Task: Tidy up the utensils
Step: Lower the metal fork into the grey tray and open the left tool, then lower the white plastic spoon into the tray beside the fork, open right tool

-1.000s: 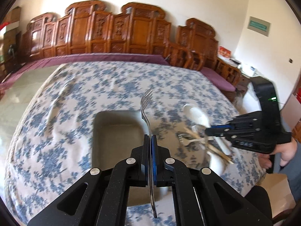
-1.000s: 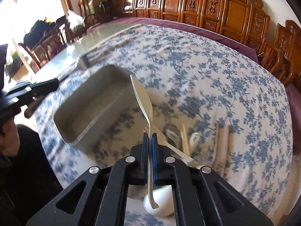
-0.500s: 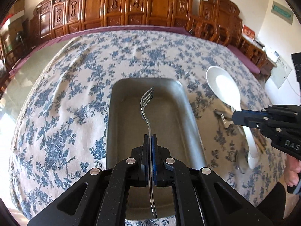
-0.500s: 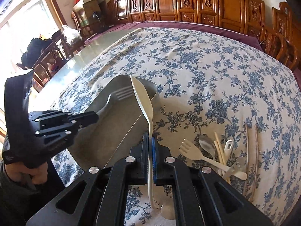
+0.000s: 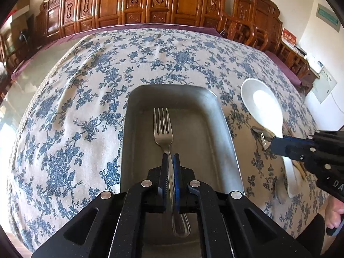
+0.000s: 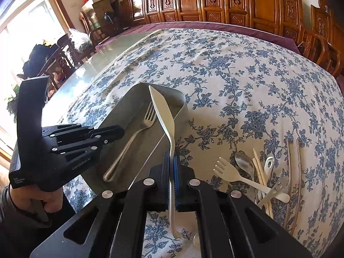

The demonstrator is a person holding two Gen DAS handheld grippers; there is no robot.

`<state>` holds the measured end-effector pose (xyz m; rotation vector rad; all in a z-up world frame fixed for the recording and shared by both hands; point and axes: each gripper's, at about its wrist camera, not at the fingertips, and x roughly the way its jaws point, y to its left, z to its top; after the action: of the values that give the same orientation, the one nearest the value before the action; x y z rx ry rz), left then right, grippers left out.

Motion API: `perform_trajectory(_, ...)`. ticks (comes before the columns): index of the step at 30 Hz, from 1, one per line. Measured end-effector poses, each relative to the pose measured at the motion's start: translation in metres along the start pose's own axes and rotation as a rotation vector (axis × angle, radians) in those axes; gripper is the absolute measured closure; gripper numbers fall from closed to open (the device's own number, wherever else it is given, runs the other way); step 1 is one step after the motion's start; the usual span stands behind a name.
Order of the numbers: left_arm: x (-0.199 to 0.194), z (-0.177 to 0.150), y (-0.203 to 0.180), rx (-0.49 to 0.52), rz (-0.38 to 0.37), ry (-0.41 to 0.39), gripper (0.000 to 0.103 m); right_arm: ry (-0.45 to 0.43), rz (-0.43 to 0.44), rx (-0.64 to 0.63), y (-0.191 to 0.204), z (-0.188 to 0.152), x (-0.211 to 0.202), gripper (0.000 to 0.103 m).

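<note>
A steel fork [image 5: 163, 137] lies tines-forward along the grey metal tray [image 5: 228, 133], a white ladle-like spoon [image 5: 261, 109] is held above the tablecloth right of it, and a cream fork [image 6: 230, 172], spoons and chopsticks [image 6: 261, 178] lie heaped nearby.

Each wrist camera looks steeply down along its own gripper, close above the counter [image 5: 71, 99]; both views share the metal tray [image 5: 228, 133] [image 6: 181, 99].
</note>
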<state>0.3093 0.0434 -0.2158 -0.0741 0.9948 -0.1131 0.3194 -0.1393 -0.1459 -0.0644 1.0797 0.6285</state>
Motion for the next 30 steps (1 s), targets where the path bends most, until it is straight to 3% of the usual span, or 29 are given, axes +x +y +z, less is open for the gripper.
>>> perform_trajectory(11, -0.046, 0.002, 0.03, -0.02, 0.014, -0.101, 0.101, 0.009, 0.044, 0.113, 0.029, 0.018, 0.032, 0.098)
perform_trajectory(20, -0.06, 0.003, 0.048, -0.046, 0.016, -0.13, 0.101, 0.036, 0.078, 0.246, 0.04, 0.026, 0.068, 0.098)
perform_trajectory(25, -0.062, 0.002, 0.045, -0.04, 0.012, -0.137, 0.101, 0.043, 0.032, 0.234, 0.041, 0.023, 0.074, 0.095)
perform_trajectory(30, -0.062, 0.002, 0.04, -0.03, 0.01, -0.14, 0.101, -0.01, 0.03, 0.17, 0.038, 0.019, 0.053, 0.087)
